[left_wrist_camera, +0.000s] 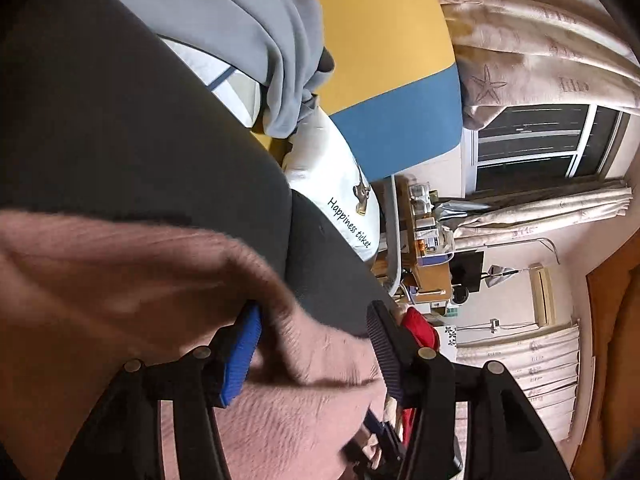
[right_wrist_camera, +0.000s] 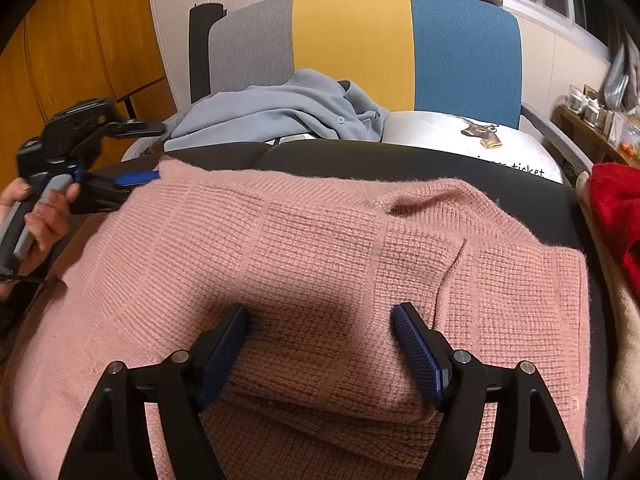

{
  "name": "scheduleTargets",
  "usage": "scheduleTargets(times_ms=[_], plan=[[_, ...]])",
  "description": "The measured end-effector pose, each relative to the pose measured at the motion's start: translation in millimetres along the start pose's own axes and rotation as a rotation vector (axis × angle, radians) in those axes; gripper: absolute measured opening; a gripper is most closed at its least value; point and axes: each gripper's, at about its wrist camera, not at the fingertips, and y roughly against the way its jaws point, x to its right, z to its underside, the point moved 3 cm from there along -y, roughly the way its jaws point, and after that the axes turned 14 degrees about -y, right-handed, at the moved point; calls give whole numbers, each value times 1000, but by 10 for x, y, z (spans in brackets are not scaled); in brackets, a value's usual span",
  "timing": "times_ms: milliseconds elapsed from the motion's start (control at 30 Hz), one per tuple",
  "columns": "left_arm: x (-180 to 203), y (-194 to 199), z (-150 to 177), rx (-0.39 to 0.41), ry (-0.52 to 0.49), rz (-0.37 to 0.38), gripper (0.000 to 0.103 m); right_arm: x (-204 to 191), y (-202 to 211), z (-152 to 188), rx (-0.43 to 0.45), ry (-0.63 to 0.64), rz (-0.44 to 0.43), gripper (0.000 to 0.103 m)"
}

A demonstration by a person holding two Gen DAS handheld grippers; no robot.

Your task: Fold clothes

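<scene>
The right gripper (right_wrist_camera: 320, 338) is standing wide open, pointing down at the pink sweater (right_wrist_camera: 320, 248), with a bulge of folded knit sitting between its fingers; the pads are flanking the fold rather than pinching it, so it is holding nothing. Just ahead of it the sweater is lying spread over a dark surface (right_wrist_camera: 360, 160), part-folded, one panel lapping over another off to its right.

Further out to its left, the left gripper (right_wrist_camera: 136, 158) is hovering at the sweater's far corner, a hand (right_wrist_camera: 44, 220) squeezing its handle. In its own view its jaws are parted with a fold of pink cloth lying loose between them (no pinch that I can make out), so it is reading as open and empty.

Beyond the sweater a grey-blue shirt (right_wrist_camera: 280, 114) and a white cushion (right_wrist_camera: 472, 136) are resting on a striped chair (right_wrist_camera: 352, 32); a red garment (right_wrist_camera: 616, 204) is lying off to the right.

The step looks to be mid-fold, between grips. Next, I judge, each gripper needs to close on an edge and carry it across squarely, keeping the lower layers from dragging.
</scene>
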Motion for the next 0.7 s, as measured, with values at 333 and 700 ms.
scheduleTargets(times_ms=[333,700], plan=[[-108,145,143,82,-67,-166,25,-21,-2,1,-12,4,-32,88],[641,-6,86,94,-432,-282,51,153,300,-360,73,-106,-209,101]])
